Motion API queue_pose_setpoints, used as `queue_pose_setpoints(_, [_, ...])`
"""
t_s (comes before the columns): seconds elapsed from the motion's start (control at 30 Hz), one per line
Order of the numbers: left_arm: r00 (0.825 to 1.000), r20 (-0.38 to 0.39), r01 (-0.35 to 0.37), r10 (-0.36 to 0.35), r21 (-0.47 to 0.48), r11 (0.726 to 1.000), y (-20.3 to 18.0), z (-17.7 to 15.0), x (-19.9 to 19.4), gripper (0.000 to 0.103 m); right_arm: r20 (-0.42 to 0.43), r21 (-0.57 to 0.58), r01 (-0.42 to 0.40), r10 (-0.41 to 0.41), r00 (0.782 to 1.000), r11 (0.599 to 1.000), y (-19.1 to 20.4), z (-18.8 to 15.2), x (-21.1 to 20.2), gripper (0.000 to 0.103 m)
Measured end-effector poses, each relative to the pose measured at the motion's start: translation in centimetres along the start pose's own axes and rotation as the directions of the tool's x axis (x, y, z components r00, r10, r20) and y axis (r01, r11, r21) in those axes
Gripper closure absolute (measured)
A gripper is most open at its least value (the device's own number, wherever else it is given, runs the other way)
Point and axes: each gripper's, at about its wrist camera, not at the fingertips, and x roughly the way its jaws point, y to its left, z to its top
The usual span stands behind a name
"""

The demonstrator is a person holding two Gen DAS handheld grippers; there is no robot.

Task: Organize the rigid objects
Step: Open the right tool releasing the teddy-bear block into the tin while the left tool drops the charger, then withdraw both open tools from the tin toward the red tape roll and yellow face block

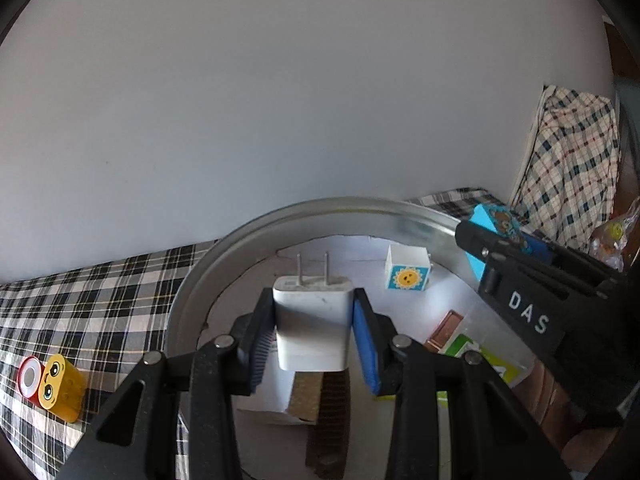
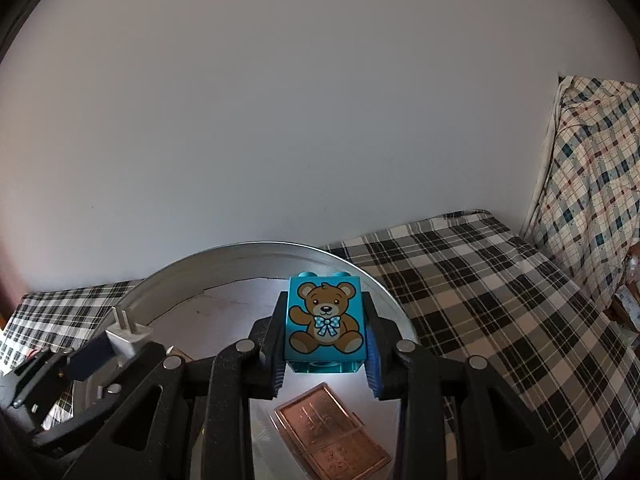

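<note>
Plaid cloth [image 1: 100, 292], round metal tray [image 1: 320, 210] — boxy white charger [image 1: 310, 320]

The left gripper [image 1: 314, 328] is a matt black plastic frame of angular linkage arms with triangular cut-outs, joined by round silver pivot pins. Its two fingers carry ribbed pads [image 1: 366, 344], bright blue on the right, darker and comb-like on the left. The right gripper [image 2: 326, 340] is built the same: black arms, silver pins, blue ribbed pads [image 2: 374, 368] along the inner faces. On its side, seen from the left wrist camera, white block letters read "DAS", with small screws nearby.
</note>
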Motion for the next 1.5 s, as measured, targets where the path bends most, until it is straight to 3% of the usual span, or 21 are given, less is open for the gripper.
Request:
queue_pose_setpoints(0.2, [1.0,-0.026,-0.001,0.002,0.029,1.0,-0.3,0.0,0.7,0.064,-0.025,-0.016,-0.03,0.03,0.999,0.999,0.5,-0.3,0.5,0.069])
queue_pose_setpoints(0.23, [0.999,-0.039,0.004,-0.003,0.036,0.999,-0.3,-0.1,0.9,0.057,-0.026,-0.017,-0.038,0.037,0.999,0.999,0.6,-0.3,0.6,0.069])
queue_pose_setpoints(0.27, [0.999,-0.048,0.011,-0.009,0.038,0.999,-0.4,-0.3,1.0,0.039,-0.024,-0.014,-0.048,0.048,0.999,0.999,0.6,-0.3,0.5,0.069])
queue_pose_setpoints(0.37, [1.0,-0.007,-0.016,0.016,0.035,0.999,-0.5,-0.2,0.2,0.0,-0.027,-0.009,-0.076,0.076,0.997,0.997,0.8,-0.4,0.7,0.062])
queue_pose_setpoints(0.47, [0.996,0.065,-0.059,0.057,0.032,0.998,-0.3,0.1,-1.2,0.0,-0.006,-0.016,-0.075,0.075,0.997,0.997,1.2,-0.4,0.2,0.052])
queue_pose_setpoints(0.53, [0.996,0.069,-0.064,0.062,0.019,0.998,0.1,0.2,-1.6,0.0,0.042,-0.003,-0.073,0.074,0.996,0.997,1.1,-0.4,-0.7,0.037])
queue_pose_setpoints(0.6, [0.996,0.063,-0.058,0.059,-0.006,0.998,0.7,0.2,-1.8,0.0,0.087,0.023,-0.071,0.068,0.994,0.997,0.8,-0.3,-1.5,0.033])
queue_pose_setpoints(0.8, [0.996,0.047,-0.07,0.072,-0.041,0.997,1.9,-0.5,-2.1,0.0,0.16,0.114,-0.087,0.068,0.985,0.99,-0.5,-0.3,-2.6,0.029])
queue_pose_setpoints(1.0, [0.989,0.068,-0.13,0.134,-0.056,0.99,3.5,-1.5,-3.4,0.0,0.188,0.118,-0.078,0.054,0.981,0.99,-0.4,-0.8,-2.8,0.029])
queue_pose_setpoints(1.13, [0.98,0.087,-0.173,0.18,-0.081,0.982,5.4,-2.4,-4.4,0.0,0.285,0.104,-0.074,0.042,0.958,0.992,0.2,-1.5,-4.3,0.029])
queue_pose_setpoints(1.27, [0.956,0.129,-0.252,0.263,-0.097,0.963,7.4,-3.3,-5.5,0.0,0.357,0.089,-0.058,0.023,0.934,0.994,0.8,-1.9,-5.5,0.029])
queue_pose_setpoints(1.5, [0.931,0.172,-0.311,0.323,-0.096,0.946,10.0,-4.1,-6.5,0.001,0.456,0.062,0.068,-0.089,0.885,0.996,2.6,-3.3,-7.2,0.029])
